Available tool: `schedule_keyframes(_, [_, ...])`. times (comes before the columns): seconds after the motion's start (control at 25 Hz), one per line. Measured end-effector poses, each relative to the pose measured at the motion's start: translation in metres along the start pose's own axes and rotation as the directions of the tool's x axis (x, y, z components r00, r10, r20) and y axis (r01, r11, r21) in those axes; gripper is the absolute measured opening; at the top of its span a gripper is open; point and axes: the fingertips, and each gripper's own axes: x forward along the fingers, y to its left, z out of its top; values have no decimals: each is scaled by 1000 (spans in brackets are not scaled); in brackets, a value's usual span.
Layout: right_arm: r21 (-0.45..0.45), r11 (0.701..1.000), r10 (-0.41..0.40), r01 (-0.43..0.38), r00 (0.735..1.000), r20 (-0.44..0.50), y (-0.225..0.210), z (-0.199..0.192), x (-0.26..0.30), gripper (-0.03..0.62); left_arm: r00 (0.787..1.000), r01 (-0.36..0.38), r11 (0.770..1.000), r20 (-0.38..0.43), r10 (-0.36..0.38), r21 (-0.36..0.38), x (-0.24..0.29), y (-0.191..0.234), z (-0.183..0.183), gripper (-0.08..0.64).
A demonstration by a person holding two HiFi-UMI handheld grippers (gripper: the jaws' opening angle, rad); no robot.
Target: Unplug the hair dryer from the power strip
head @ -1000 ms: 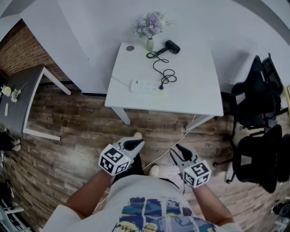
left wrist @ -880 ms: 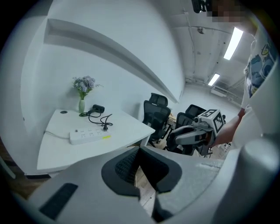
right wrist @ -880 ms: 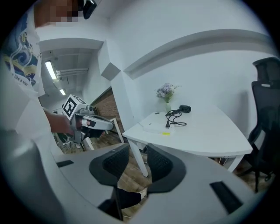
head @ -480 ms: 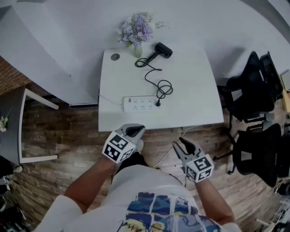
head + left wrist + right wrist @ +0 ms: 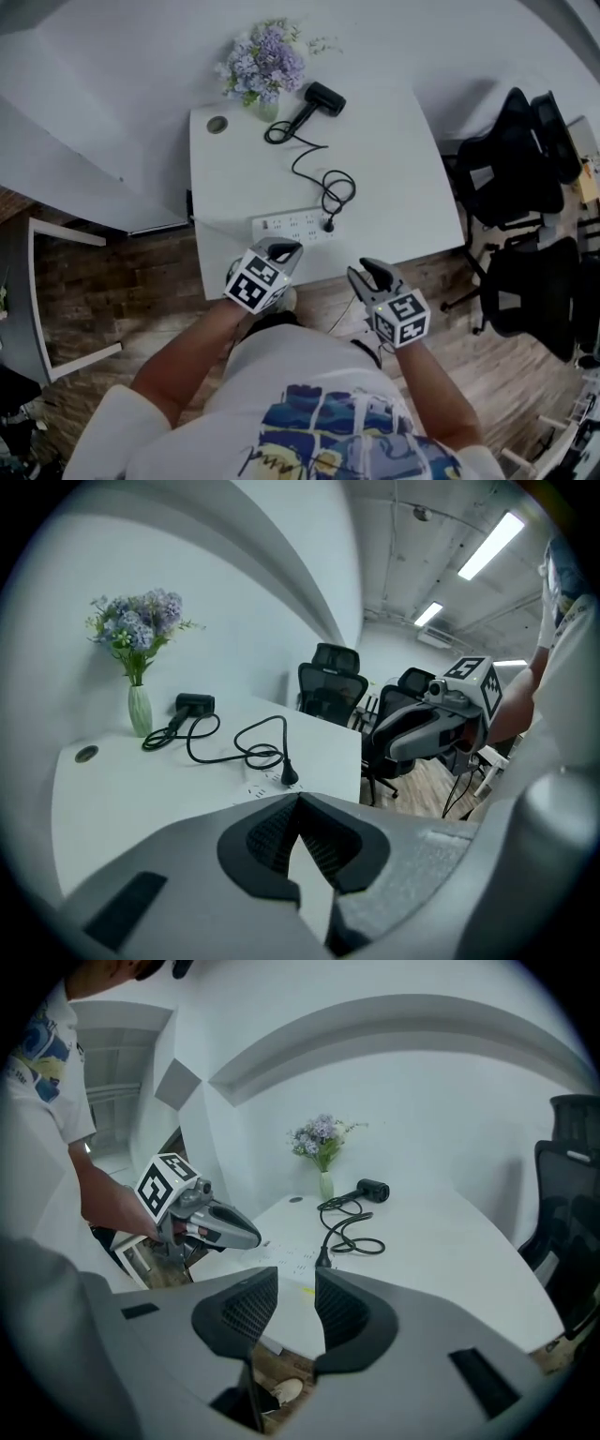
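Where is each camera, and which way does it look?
Head view: on the person's head, looking down at table, power strip, hair dryer; shows arms, left hand-held gripper, right hand-held gripper.
Left gripper view: on the left one, facing across the table toward chairs; shows the right one.
Right gripper view: on the right one, facing the flowers; shows the left one.
Shared: all show the hair dryer.

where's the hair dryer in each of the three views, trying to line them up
head view: hair dryer lies top centre, just right of the flower vase.
left gripper view: hair dryer left of centre, just right of the flower vase.
right gripper view: hair dryer above centre, right of the flower vase.
shared landmark: the flower vase on its left.
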Motion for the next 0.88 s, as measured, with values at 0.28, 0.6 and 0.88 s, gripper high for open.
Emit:
schedule_keyframes(0.28, [40, 998, -46, 46, 999, -11, -12, 11, 39, 126, 997, 28, 998, -75, -23, 56, 24, 27, -9, 2])
schedule_keyframes(0.6, [32, 998, -46, 48, 997, -57, -19, 13, 73, 127, 989, 44, 993, -146, -28, 107, 46, 44, -22, 2])
schedule_keyframes(0.88, [28, 999, -37, 40, 994, -101, -27, 10, 99, 130, 977, 43, 989, -213, -12, 142, 54, 48, -30, 2])
